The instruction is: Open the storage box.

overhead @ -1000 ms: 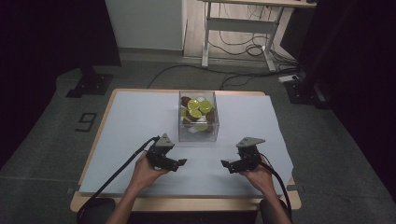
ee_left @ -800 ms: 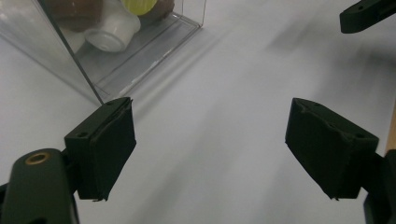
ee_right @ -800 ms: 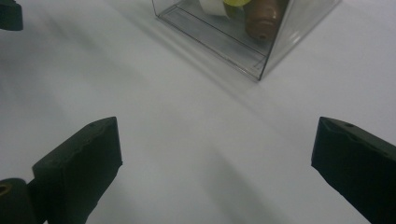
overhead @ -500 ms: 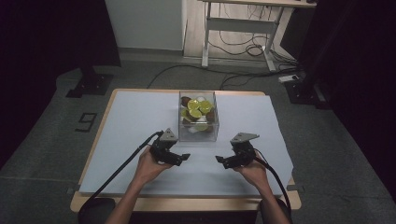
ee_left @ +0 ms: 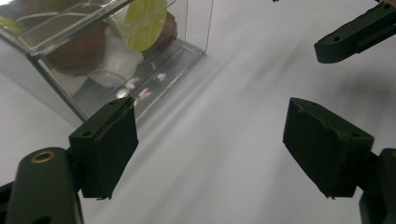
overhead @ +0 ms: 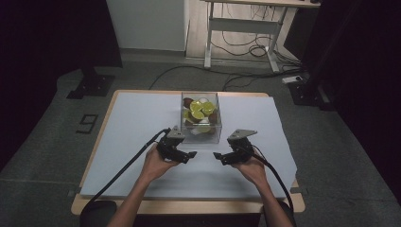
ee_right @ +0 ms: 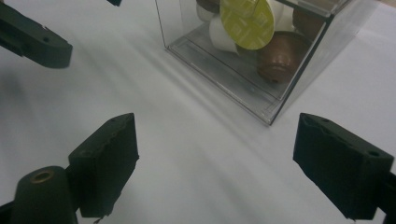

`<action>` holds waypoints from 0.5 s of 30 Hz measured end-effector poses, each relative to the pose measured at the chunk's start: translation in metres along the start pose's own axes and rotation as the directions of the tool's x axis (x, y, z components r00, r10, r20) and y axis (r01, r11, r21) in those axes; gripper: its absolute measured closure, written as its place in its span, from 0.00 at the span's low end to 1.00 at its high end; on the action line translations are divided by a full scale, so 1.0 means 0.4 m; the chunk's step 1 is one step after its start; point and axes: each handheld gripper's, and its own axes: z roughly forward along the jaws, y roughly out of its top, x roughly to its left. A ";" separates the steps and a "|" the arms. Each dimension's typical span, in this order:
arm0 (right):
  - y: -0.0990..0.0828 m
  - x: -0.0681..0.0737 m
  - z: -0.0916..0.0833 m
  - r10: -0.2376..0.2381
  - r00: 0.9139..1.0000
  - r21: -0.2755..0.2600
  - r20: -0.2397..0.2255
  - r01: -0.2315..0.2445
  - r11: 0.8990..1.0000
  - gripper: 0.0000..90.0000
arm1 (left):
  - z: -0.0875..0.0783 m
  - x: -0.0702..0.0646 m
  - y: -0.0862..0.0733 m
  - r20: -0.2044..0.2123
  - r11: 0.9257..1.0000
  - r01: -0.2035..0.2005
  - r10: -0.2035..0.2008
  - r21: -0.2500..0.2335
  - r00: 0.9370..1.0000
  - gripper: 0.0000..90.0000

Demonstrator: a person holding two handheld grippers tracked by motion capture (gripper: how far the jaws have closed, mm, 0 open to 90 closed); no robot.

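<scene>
You held both grippers just in front of the clear box [overhead: 201, 118]: left gripper [overhead: 190, 154] wide and empty, right gripper [overhead: 218, 156] empty, just closing slightly. Approach the 2 side walls evenly.

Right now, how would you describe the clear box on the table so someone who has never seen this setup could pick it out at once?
Start at the table under its pale sheet; at the middle of its far edge stands the clear box, just beyond the left gripper and right gripper. It is a see-through cube holding lime-green-lidded, brown and white pods, and the one coloured thing on the sheet.
</scene>
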 end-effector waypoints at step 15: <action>0.029 -0.011 0.033 0.006 1.000 -0.014 -0.029 -0.007 1.000 0.31 | 0.034 0.025 0.023 -0.025 1.000 0.010 -0.010 -0.006 1.000 0.25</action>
